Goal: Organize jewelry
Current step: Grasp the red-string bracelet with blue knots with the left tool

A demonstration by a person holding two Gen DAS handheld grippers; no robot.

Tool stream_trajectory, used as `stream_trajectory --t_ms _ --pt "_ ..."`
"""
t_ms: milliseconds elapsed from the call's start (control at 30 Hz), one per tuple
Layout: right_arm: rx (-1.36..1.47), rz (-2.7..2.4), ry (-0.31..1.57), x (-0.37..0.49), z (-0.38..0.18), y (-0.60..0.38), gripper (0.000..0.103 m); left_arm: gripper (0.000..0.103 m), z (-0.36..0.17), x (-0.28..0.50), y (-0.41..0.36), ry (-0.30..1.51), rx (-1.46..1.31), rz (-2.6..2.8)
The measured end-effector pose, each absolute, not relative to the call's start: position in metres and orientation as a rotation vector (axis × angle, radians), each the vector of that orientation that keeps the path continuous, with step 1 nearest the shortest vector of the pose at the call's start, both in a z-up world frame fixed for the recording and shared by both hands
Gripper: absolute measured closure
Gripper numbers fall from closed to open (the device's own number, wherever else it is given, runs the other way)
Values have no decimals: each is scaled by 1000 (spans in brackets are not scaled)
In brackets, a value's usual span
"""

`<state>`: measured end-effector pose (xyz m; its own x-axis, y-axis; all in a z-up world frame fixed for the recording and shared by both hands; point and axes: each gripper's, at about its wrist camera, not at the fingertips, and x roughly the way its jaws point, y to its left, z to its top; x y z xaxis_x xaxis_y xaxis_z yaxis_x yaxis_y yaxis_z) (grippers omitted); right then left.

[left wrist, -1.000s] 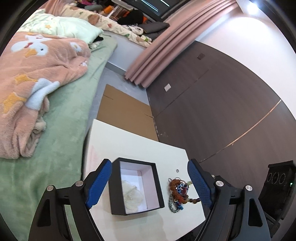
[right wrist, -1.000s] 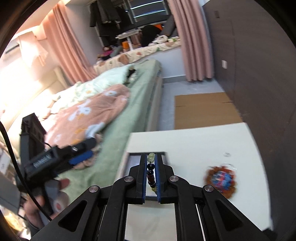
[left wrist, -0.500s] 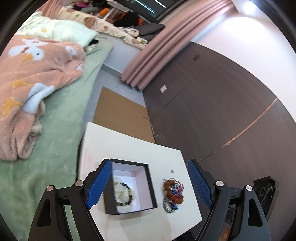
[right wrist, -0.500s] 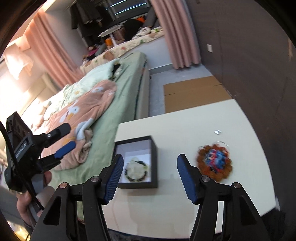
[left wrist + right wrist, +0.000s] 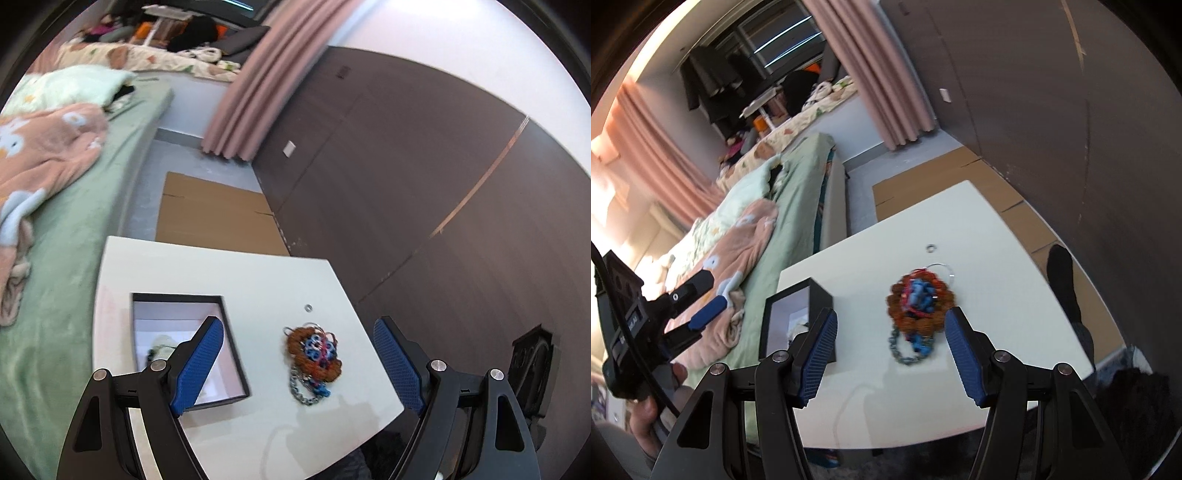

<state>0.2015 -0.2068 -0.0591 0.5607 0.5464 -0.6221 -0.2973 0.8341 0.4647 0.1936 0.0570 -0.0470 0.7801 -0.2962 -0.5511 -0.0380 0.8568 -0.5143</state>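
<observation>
Left wrist view: the left hand-held gripper (image 5: 297, 365) stands wide open and empty above the white bench (image 5: 221, 273). The pile of beaded jewelry (image 5: 314, 354) — brown beads, blue beads, a grey chain trailing toward the camera — lies on the bench straight ahead, between the two blue pads and nearer the middle than either one. Its long axis runs roughly along the gripper's forward line, chain end closest. The black box (image 5: 177, 299) sits just to the left of the pile, apart from it; its left pad overlaps the box's right wall in this view. Something pale with dark beads (image 5: 159, 345) lies inside the box, partly hidden. A small ring (image 5: 307, 307) rests alone beyond the pile.

Right wrist view: the right hand-held gripper (image 5: 890, 349) is likewise spread open, holding nothing. The pile (image 5: 919, 299) lies dead ahead between its pads, chain end (image 5: 901, 350) nearest the fingertips, with the box (image 5: 798, 317) off to the left and the ring (image 5: 929, 248) farther away. The left gripper's tool (image 5: 665, 314) shows at the far left, over the bed (image 5: 790, 192) and well apart from the pile — so the right one looks the nearer and better lined up for taking the next piece toward the box
</observation>
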Motion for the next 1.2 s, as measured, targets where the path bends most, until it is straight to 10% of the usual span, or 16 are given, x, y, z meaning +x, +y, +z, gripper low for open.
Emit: stream_trajectory --t_ms 1200 --pt "536 470 949 246 -169 -302 42 78 -157 275 -64 890 -192 -144"
